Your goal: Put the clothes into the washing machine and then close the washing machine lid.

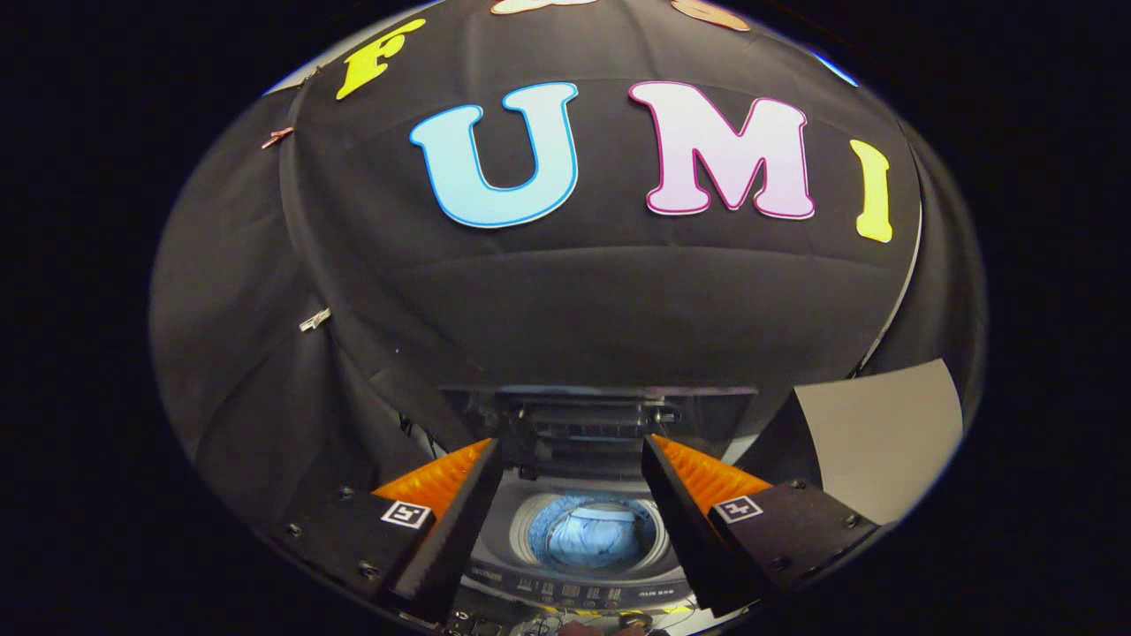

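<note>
Clothes point(594, 541) in washing machine point(574, 590); lid point(588, 420) behind.

Test booth, black cloth wall point(565, 300), washing machine point(583, 565)

Gripper point(570, 459) camera, well above the open washing machine point(583, 565), facing the booth wall point(565, 309).

Matt black cloth on the booth wall point(548, 300), creased and softly folded. Lower centre, the washing machine point(588, 579) shows smooth, faintly glossy plastic around its tub, with light blue clothes point(594, 541) lying soft and crumpled inside. Lower right, a flat grey panel point(884, 433), matt and smooth.
</note>
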A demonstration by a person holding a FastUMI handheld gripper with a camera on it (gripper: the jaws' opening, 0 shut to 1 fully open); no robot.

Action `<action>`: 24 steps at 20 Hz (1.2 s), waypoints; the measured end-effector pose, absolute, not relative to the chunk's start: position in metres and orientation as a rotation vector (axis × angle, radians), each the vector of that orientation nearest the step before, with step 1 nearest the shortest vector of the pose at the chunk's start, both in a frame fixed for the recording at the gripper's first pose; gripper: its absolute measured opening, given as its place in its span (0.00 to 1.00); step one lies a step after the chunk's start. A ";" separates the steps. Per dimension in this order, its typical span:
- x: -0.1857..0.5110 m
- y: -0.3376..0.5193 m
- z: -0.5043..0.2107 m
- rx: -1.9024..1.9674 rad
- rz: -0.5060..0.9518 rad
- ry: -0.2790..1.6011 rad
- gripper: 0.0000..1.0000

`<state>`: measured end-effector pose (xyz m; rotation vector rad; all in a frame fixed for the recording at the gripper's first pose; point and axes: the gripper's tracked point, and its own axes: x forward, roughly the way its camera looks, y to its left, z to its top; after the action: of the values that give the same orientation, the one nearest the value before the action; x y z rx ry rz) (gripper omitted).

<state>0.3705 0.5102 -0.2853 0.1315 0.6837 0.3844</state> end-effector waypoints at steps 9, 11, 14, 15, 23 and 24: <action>0.461 0.544 -0.340 0.136 0.348 0.713 1.00; 0.475 0.545 -0.360 0.136 0.334 0.731 1.00; 0.487 0.549 -0.378 0.112 0.323 0.742 1.00; 0.489 0.550 -0.381 0.110 0.322 0.743 1.00; 0.476 0.549 -0.377 0.087 0.321 0.710 1.00; 0.472 0.549 -0.377 0.086 0.320 0.704 1.00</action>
<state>0.4717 0.5487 -0.3771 0.0863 0.7035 0.3205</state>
